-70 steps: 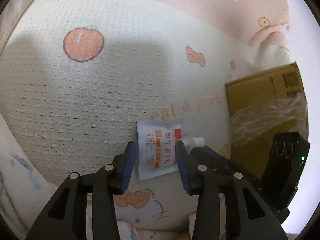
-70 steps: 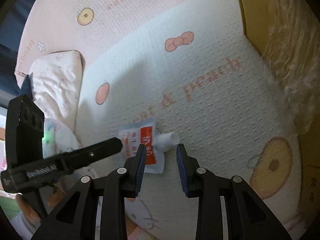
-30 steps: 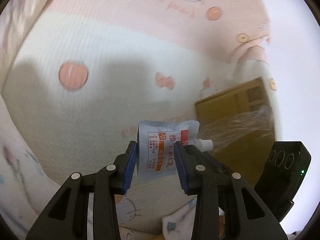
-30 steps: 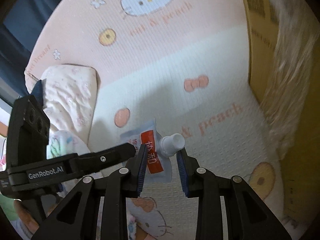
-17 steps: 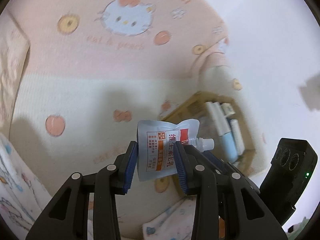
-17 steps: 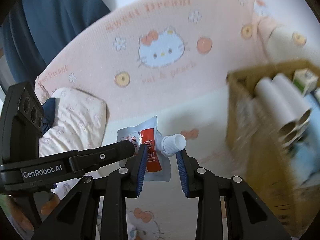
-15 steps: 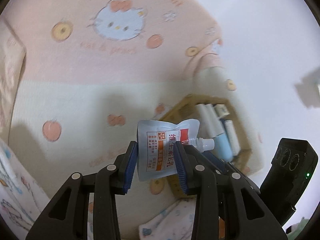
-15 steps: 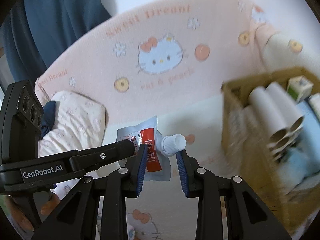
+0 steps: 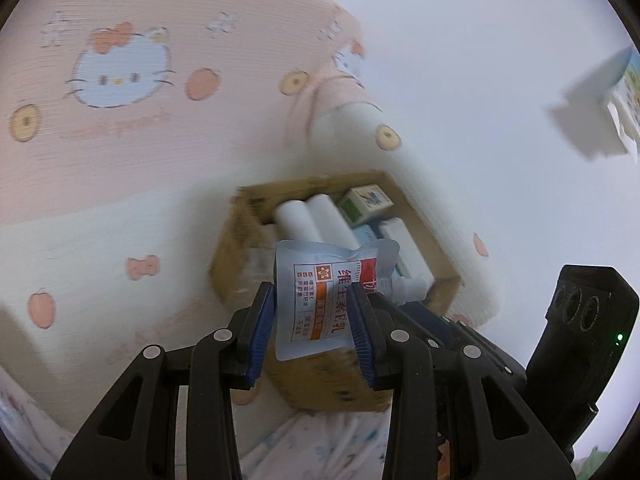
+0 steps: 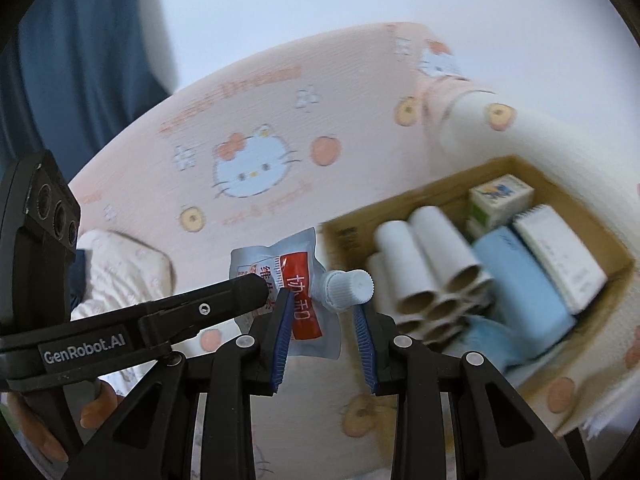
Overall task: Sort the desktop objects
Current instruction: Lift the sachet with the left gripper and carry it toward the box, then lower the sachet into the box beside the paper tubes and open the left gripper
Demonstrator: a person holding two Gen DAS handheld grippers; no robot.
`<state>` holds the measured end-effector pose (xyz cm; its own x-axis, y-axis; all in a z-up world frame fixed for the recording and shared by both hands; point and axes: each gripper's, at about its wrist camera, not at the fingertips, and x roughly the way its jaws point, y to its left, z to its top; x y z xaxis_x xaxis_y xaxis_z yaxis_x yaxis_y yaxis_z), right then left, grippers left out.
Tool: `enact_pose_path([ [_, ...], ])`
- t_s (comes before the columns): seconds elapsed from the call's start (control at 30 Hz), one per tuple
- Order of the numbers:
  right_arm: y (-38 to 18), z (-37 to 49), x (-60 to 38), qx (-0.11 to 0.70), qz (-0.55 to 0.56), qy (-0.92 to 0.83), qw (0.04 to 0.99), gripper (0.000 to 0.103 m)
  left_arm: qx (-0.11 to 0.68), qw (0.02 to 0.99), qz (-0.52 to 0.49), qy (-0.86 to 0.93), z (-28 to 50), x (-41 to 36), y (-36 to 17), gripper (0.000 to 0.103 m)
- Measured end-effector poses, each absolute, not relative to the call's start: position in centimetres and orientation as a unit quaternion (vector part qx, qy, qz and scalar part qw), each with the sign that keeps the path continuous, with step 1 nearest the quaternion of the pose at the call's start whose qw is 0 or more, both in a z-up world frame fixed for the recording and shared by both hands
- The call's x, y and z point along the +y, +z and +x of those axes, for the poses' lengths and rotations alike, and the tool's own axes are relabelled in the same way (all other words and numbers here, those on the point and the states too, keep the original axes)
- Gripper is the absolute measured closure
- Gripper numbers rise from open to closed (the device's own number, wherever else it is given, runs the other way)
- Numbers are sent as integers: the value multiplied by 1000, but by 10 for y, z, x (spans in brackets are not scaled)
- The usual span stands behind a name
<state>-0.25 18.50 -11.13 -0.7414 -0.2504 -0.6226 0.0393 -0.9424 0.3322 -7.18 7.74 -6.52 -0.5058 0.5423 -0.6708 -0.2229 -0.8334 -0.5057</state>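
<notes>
- Pink and cream cartoon-cat bedding (image 10: 248, 168) is spread under everything, with a pale wall behind and a dark blue curtain (image 10: 80, 40) at the far left of the right wrist view.
- A small blue-white foil spout pouch with an orange-red label (image 9: 324, 300) is held up in the air, pinched across its flat body by the left gripper (image 9: 312, 320). The jaws are closed down to the pouch's width, so it's a firm clamp on the sides.
- The right gripper (image 10: 322, 320) is closed around the spout end, just below the white ribbed screw cap (image 10: 348, 282). Whether the pads really bite or only bracket the neck can't be told for sure, since that spot is a bit blurred.
- A two-handed hold like this is probably used because the pouch is floppy, so it's kept flat and steered more easily.
- An open brown cardboard box (image 10: 616, 254) is seen just beyond and below the pouch, already filled with white cardboard tubes (image 10: 432, 248), a light blue flat pack (image 10: 520, 280), a white ridged-edge packet (image 10: 560, 248) and a small printed carton (image 10: 500, 198).
- Judging by that, the pouch is being carried over for dropping in; not much free room is left, so a gap near the tubes would be needed.
</notes>
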Motion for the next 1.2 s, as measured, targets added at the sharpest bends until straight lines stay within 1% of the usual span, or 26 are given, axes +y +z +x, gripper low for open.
enact_pose_path([
  [0.13,-110,-4,215,-165,369,-912,69,76,-179,243,-455,838,-83,103,-65,63],
  [0.3,-107,-7,239,-142,391,-908,47,76,-197,252,-484,814,-97,130,-71,63],
  [0.4,-104,-7,249,-116,399,-909,35,75,-193,257,-491,810,-102,145,-71,63],
  [0.57,-107,-14,270,-112,430,-895,34,76,-179,254,-510,802,-109,165,-74,63],
  [0.8,-121,-29,292,-108,485,-867,32,76,-196,248,-567,761,-125,188,-99,63],
  [1.0,-138,-43,311,-121,528,-840,36,76,-235,235,-611,719,-136,195,-123,63],
  [1.13,-153,-57,313,-114,570,-812,45,76,-260,208,-646,687,-140,197,-139,67],
  [1.17,-156,-61,312,-102,581,-806,47,75,-263,201,-651,683,-140,197,-143,69],
  [1.2,-157,-64,310,-92,587,-803,50,76,-271,184,-661,675,-141,195,-148,74],
])
